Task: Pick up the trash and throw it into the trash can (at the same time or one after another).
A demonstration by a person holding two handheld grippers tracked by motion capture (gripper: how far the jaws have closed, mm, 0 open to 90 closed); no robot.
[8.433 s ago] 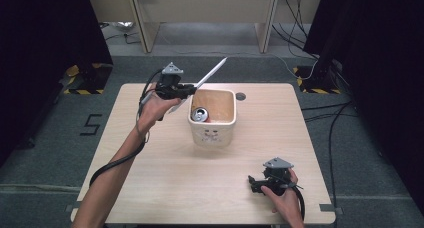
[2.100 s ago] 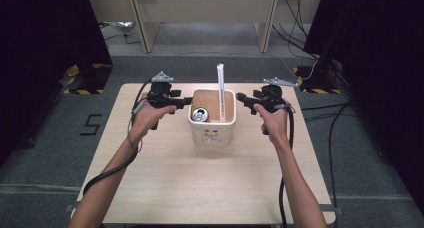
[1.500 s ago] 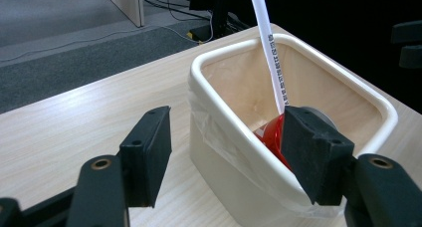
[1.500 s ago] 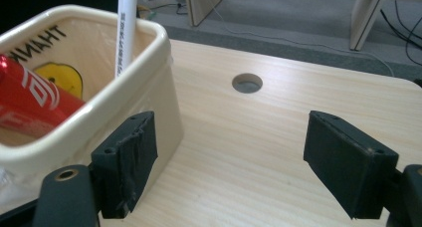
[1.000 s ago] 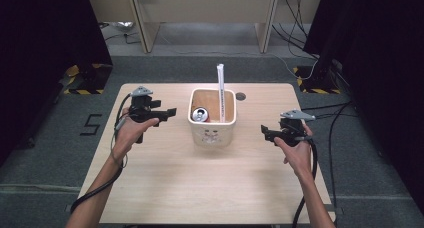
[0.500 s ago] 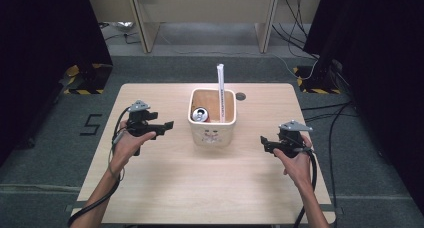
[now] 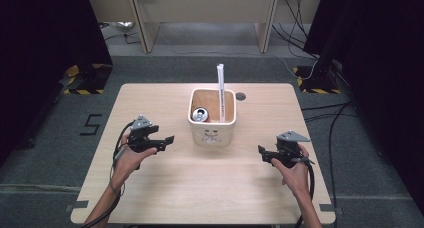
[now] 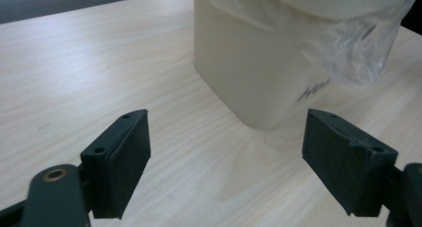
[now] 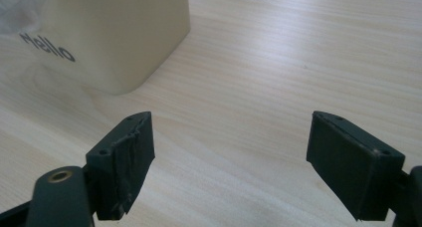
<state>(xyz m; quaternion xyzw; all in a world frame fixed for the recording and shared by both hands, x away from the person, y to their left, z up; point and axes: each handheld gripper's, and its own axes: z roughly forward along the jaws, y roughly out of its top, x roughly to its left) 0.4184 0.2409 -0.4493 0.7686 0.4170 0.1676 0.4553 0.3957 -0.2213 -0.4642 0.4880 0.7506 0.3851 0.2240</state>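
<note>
We see the bin (image 7: 212,125) standing upright near the middle of the worktop (image 7: 200,188), a cream tub with a clear liner (image 8: 348,48) draped over its rim and the word "Hello" printed on its near wall. Inside it a can (image 7: 200,114) lies at the left, and a white stick (image 7: 221,90) stands upright at the right, its top well above the rim. Just beyond the bin's right back corner we see a round hole (image 7: 241,96) in the worktop.

The 2 grippers flank the bin, both clear of it. The left gripper (image 7: 167,139) is held low at the bin's left with its tips aimed at the bin; in the left gripper view its jaws stand wide apart with nothing between them, and the bin's lower corner is just ahead. The right gripper (image 7: 261,150) is held farther off at the bin's right and nearer the person, pointing left; in the right gripper view its jaws are also wide apart, over bare wood.
</note>
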